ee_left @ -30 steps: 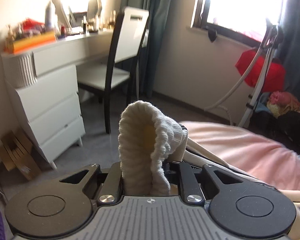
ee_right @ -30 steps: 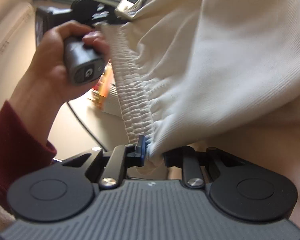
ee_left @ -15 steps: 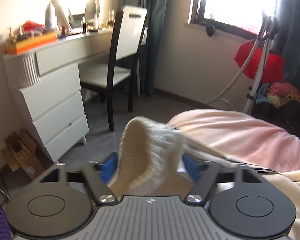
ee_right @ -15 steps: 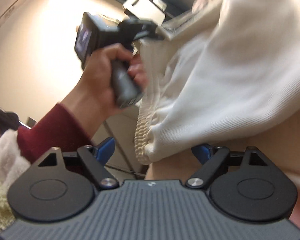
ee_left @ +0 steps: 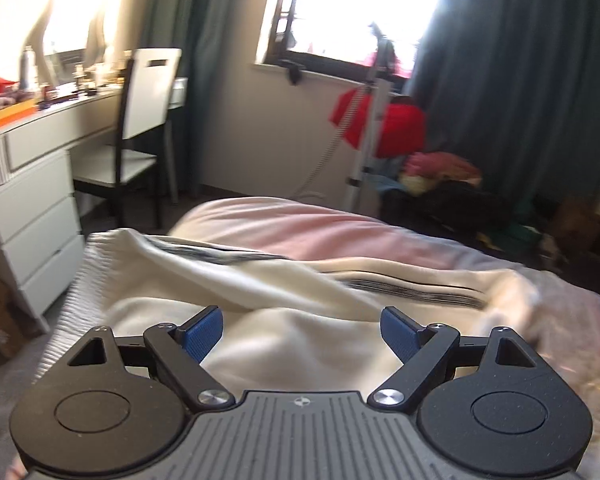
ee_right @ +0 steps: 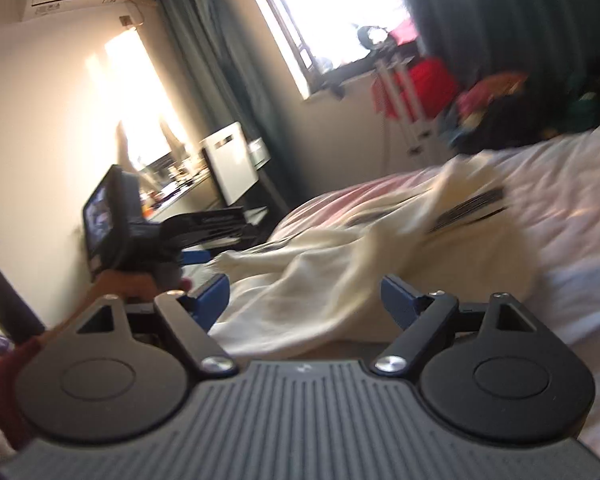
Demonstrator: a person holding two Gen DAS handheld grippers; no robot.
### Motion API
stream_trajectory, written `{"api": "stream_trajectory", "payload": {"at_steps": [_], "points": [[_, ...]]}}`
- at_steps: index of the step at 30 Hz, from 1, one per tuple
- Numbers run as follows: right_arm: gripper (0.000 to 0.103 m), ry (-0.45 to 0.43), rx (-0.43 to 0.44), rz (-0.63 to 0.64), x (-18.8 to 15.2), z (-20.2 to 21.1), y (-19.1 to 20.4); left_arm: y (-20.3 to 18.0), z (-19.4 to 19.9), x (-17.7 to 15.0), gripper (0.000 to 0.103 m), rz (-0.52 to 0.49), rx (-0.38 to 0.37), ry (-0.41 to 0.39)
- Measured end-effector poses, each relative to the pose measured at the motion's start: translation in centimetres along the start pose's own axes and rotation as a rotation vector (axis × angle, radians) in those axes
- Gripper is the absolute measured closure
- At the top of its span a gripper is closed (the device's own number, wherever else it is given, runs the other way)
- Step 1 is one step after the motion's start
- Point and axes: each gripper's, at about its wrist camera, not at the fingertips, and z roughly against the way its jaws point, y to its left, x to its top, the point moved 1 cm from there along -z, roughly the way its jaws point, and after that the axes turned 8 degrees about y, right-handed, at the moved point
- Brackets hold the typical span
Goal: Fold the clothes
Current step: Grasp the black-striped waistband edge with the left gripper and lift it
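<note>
the cream garment (ee_left: 268, 292) with thin dark stripes is lying spread and rumpled across the pink blanket (ee_left: 300, 224) on the bed, its ribbed hem (ee_left: 80, 280) hanging toward the bed's left edge in the left wrist view. in the right wrist view the same garment (ee_right: 340, 256) is stretching from near the camera out toward the far side of the bed, blurred at its far end.

the left gripper (ee_left: 302, 332) is standing with its jaws spread wide, having just been opening, and nothing is sitting between the blue pads (ee_left: 202, 330); the cloth is lying beyond and below them, apart from the pads. the right gripper (ee_right: 304, 300) is likewise gaping wide after just opening, its blue pads (ee_right: 210, 294) clear of the fabric, which is showing past the gap.

in the right wrist view the left gripper (ee_right: 204, 258) is appearing at the left, held by a hand (ee_right: 132, 280) with a dark red sleeve (ee_right: 4, 364), just beside the garment's near corner; whether it is touching the cloth i cannot tell.

behind the bed, a white chair (ee_left: 140, 120) is standing at a white dresser (ee_left: 28, 200), dark green curtains (ee_left: 520, 100) are flanking a bright window (ee_left: 352, 8), and a pile of coloured clothes (ee_left: 440, 172) is sitting by a red item (ee_left: 392, 128) on a metal stand (ee_left: 370, 136).
</note>
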Motion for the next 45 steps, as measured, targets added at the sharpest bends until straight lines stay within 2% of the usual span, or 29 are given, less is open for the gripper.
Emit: {"api": "stream_trajectory", "payload": {"at_steps": [3, 7, 9, 12, 15, 17, 18, 20, 21, 22, 23, 25, 27, 31, 33, 35, 38, 41, 45], "points": [[0.018, -0.048, -0.093, -0.046, -0.9, 1.9, -4.4, -5.6, -0.8, -0.6, 0.015, -0.031, -0.057, 0.004], [0.017, -0.087, -0.155, -0.162, -2.4, 1.7, -10.3, -12.1, -4.1, 0.0, 0.016, -0.079, -0.115, 0.029], [0.017, -0.075, -0.154, -0.233, -2.9, 0.8, -12.8, -14.9, -6.3, 0.5, 0.017, -0.102, -0.159, 0.045], [0.017, -0.036, -0.142, -0.329, -3.5, -0.2, -16.2, -18.1, -10.2, 1.5, 0.021, -0.125, -0.18, 0.062], [0.017, -0.022, -0.165, -0.363, -3.6, -2.1, -18.7, -20.4, -14.3, 2.2, 0.023, -0.129, -0.196, 0.082], [0.017, 0.004, -0.183, -0.382, -3.7, -3.6, -20.3, -21.6, -17.2, 2.3, 0.03, -0.142, -0.203, 0.121], [0.018, 0.018, -0.19, -0.393, -3.9, -4.3, -21.0, -22.0, -17.9, 2.0, 0.039, -0.161, -0.193, 0.126], [0.018, 0.046, -0.204, -0.415, -4.1, -5.9, -22.3, -22.5, -18.6, 1.0, 0.078, -0.22, -0.155, 0.117], [0.017, 0.063, -0.205, -0.439, -4.2, -6.5, -22.8, -22.5, -18.2, 0.4, 0.093, -0.244, -0.134, 0.081], [0.017, 0.078, -0.196, -0.464, -4.3, -7.1, -23.1, -22.4, -17.2, -0.2, 0.094, -0.265, -0.111, 0.022], [0.017, 0.093, -0.186, -0.489, -4.4, -7.6, -23.3, -22.2, -15.9, -0.9, 0.094, -0.285, -0.119, -0.032], [0.017, 0.111, -0.167, -0.481, -4.4, -8.3, -22.4, -21.4, -12.9, -2.3, 0.095, -0.309, -0.135, -0.092], [0.018, 0.125, -0.157, -0.447, -4.4, -8.7, -21.3, -19.6, -9.7, -4.3, 0.095, -0.311, -0.148, -0.108], [0.018, 0.092, -0.177, -0.367, -4.5, -7.7, -19.2, -15.6, -3.3, -8.6, 0.096, -0.303, -0.178, -0.122], [0.018, 0.073, -0.181, -0.358, -4.5, -6.6, -18.6, -13.4, -1.2, -11.6, 0.095, -0.286, -0.187, -0.088], [0.018, 0.064, -0.184, -0.347, -4.7, -5.6, -18.0, -11.0, 0.3, -15.2, 0.096, -0.278, -0.158, -0.029], [0.018, 0.059, -0.175, -0.328, -5.1, -4.0, -16.9, -8.0, 0.9, -19.3, 0.095, -0.236, -0.129, 0.04], [0.018, 0.059, -0.127, -0.309, -5.8, -2.7, -15.5, -5.9, 0.5, -21.0, 0.095, -0.123, -0.158, 0.084], [0.018, 0.031, -0.049, -0.245, -6.6, -1.7, -12.9, -5.7, 1.0, -20.9, 0.095, -0.104, -0.189, 0.048]]}}
